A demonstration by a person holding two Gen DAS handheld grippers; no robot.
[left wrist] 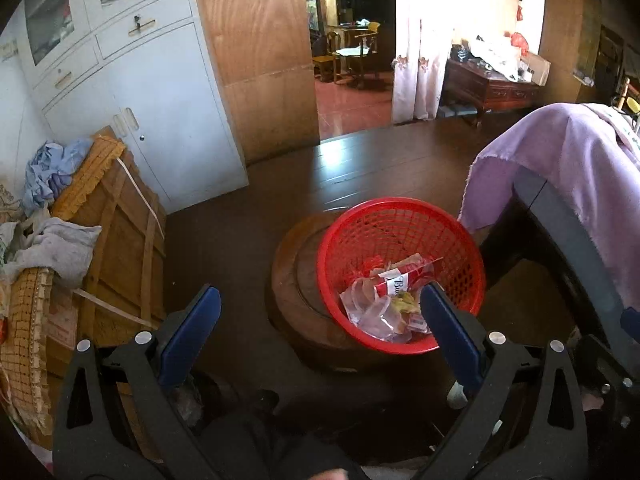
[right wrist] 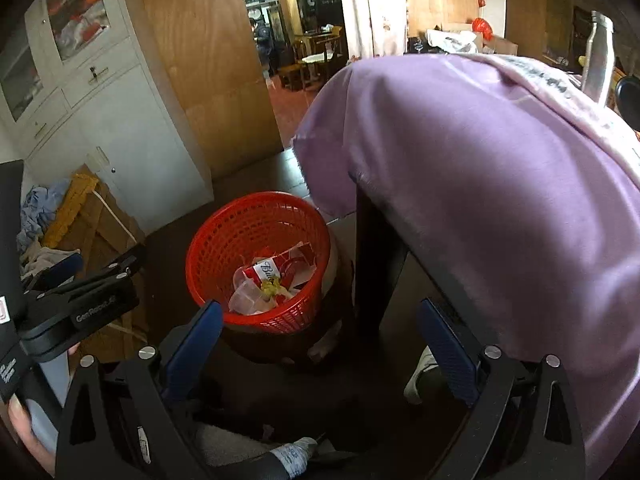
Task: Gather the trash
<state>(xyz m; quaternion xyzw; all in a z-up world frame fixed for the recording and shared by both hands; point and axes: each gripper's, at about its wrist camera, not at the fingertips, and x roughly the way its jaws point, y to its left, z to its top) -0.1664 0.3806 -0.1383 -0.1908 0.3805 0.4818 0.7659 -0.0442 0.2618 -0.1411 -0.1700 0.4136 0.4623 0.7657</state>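
Observation:
A red mesh basket (left wrist: 456, 240) stands tilted on a round wooden stool (left wrist: 292, 304) beside the table. It holds trash: a red and white wrapper (left wrist: 400, 280), clear plastic (left wrist: 372, 312) and yellow scraps. My left gripper (left wrist: 320, 296) is open and empty, above and in front of the basket. The basket (right wrist: 224, 248) with the wrapper (right wrist: 266, 270) also shows in the right wrist view. My right gripper (right wrist: 320, 312) is open and empty, just in front of the basket. The left gripper's body (right wrist: 80, 300) shows at the left there.
A table under a purple cloth (right wrist: 500, 184) fills the right; its dark leg (right wrist: 372, 260) stands next to the basket. A metal bottle (right wrist: 598, 60) stands on it. A wooden crate (left wrist: 116, 248) with cloths and a white cabinet (left wrist: 152, 120) are at the left. A doorway (left wrist: 352, 60) lies beyond.

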